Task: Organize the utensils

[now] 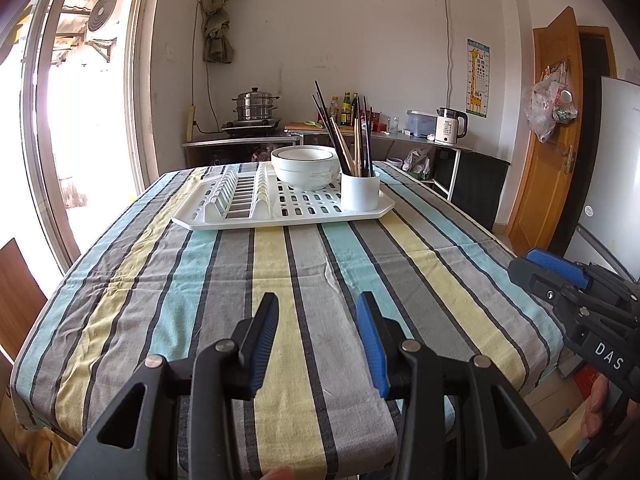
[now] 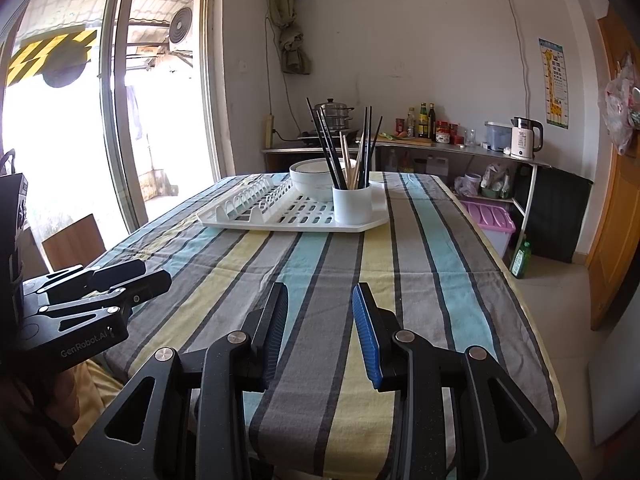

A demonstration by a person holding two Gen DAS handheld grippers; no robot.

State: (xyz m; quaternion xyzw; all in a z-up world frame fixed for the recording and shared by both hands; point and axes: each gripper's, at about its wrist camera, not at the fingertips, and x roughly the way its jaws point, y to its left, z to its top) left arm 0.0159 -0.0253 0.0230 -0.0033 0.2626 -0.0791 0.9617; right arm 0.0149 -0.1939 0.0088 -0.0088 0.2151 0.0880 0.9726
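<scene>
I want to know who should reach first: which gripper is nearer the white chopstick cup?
Right, though only slightly. The cup lies almost straight ahead of the right gripper, across bare tablecloth. From the left gripper it sits ahead and off to the right.

White walls [image 1: 360, 32], bright sliding window [image 2: 60, 140] — wooden door [image 1: 556, 128] opposite.

"DAS" on right gripper [image 1: 554, 270], "GenRobot.AI" on left gripper [image 2: 132, 276]

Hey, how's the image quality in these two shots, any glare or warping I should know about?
Left wrist view: the doorway is blown out white and edges bow from fisheye. Right wrist view: same glare at the doorway; the chopsticks and striped tablecloth stay sharp.
</scene>
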